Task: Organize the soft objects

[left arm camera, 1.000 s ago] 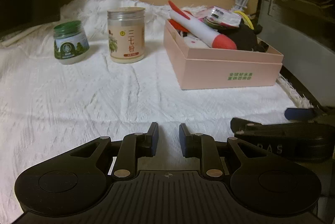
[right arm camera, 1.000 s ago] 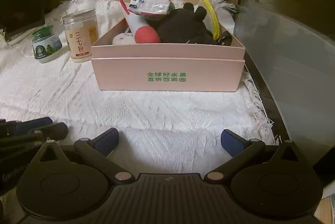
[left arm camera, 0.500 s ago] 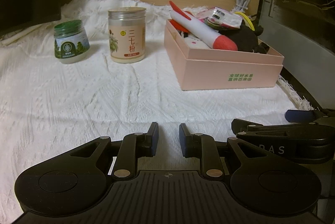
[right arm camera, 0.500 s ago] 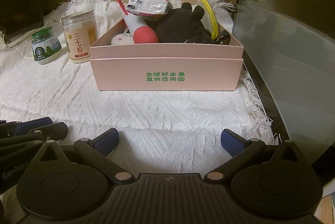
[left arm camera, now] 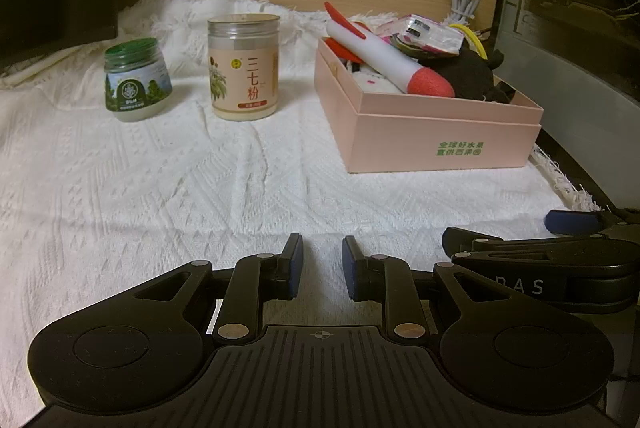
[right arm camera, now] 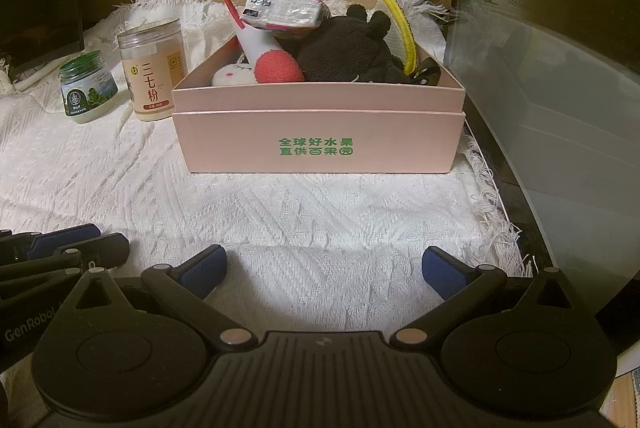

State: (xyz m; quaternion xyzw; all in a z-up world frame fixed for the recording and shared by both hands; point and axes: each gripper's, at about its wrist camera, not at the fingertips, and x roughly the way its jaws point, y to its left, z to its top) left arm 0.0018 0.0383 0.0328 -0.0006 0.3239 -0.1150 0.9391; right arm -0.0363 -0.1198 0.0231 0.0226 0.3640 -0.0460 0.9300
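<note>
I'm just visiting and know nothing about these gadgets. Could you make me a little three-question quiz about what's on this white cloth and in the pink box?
1. True or false: the black plush toy lies inside the pink box.
2. Which gripper has its fingers spread wide: the left gripper or the right gripper?
3. Multiple choice: beside the tall beige jar on the white cloth stands
A. a green-lidded jar
B. a blue cup
C. a glass bottle

Key
1. True; it sits there next to the red-tipped rocket toy.
2. The right gripper; the left one's fingers are close together, holding nothing.
3. A
</note>
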